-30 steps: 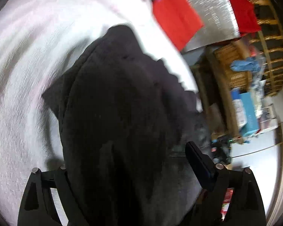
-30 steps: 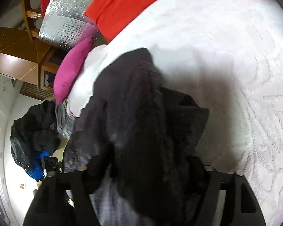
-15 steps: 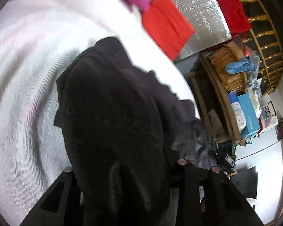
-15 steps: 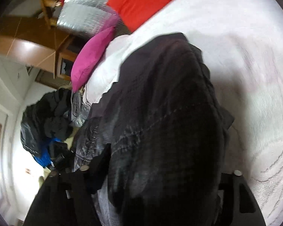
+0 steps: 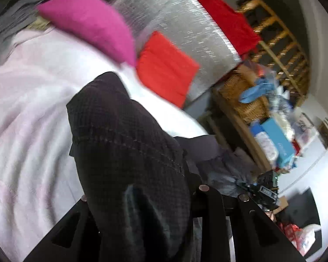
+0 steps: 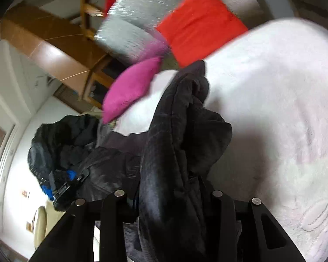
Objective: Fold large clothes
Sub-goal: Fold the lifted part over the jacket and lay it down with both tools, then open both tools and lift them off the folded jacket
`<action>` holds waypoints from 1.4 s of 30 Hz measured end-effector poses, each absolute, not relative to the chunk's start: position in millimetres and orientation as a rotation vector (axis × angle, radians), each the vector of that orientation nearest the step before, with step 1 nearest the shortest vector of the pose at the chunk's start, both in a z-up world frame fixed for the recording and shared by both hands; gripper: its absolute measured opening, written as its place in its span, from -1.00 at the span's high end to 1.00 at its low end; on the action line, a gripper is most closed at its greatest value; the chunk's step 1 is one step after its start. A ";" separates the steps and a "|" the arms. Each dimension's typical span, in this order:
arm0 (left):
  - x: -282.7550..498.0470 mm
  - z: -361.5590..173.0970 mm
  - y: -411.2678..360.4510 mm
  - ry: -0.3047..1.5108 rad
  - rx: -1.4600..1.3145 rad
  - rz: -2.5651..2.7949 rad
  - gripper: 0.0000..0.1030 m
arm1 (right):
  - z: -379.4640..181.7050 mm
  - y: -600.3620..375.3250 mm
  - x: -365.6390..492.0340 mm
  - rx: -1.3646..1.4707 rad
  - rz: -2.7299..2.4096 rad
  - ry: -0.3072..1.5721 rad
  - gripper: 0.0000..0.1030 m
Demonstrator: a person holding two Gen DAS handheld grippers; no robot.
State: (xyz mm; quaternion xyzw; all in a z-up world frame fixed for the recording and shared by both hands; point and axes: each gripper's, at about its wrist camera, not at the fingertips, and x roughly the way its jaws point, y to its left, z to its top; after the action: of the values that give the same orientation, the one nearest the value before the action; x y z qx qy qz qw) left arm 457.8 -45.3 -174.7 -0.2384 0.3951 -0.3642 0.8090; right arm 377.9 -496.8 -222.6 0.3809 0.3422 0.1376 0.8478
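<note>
Dark garment [image 5: 129, 152] hangs bunched over the pale bedspread [image 5: 32, 113], each end pinched so I can, I judge, lift it clear and spread it before folding. Left gripper [image 5: 142, 200] and right gripper [image 6: 168, 196] have both just been closing, jaws now clamped on cloth. Pink cushion [image 5: 91, 26] and red cushion [image 5: 164, 67] sit beyond, apart from it.

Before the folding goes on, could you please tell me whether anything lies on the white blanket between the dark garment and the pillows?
Nothing visible does. The dark garment hangs over bare white blanket; the pink pillow and red pillow sit at its far edge.
</note>
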 end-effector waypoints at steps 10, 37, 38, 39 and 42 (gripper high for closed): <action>482.3 -232.2 -36.6 1.082 -0.497 -0.608 -0.02 | -284.2 -528.7 386.1 0.989 0.178 0.879 -0.32; 410.4 -207.5 -75.3 1.060 0.152 -0.238 -0.76 | -237.6 -462.0 357.4 0.484 -0.061 0.923 -0.01; 411.3 -217.9 -70.3 1.070 0.152 -0.231 -0.85 | -242.8 -462.8 360.0 0.485 -0.056 0.935 0.00; 412.9 -221.5 -67.8 1.070 0.137 -0.224 -0.88 | -242.2 -463.5 361.2 0.483 -0.056 0.938 0.00; 417.8 -213.8 -62.5 1.075 0.107 -0.236 -0.88 | -226.2 -467.7 363.5 0.512 -0.050 0.925 0.00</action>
State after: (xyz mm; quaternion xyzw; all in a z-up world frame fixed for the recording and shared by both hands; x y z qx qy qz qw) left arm 417.8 -62.5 -213.8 0.0510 0.5107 -0.1120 0.8509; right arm 363.5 -467.7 -226.2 0.2442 0.4414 -0.0240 0.8631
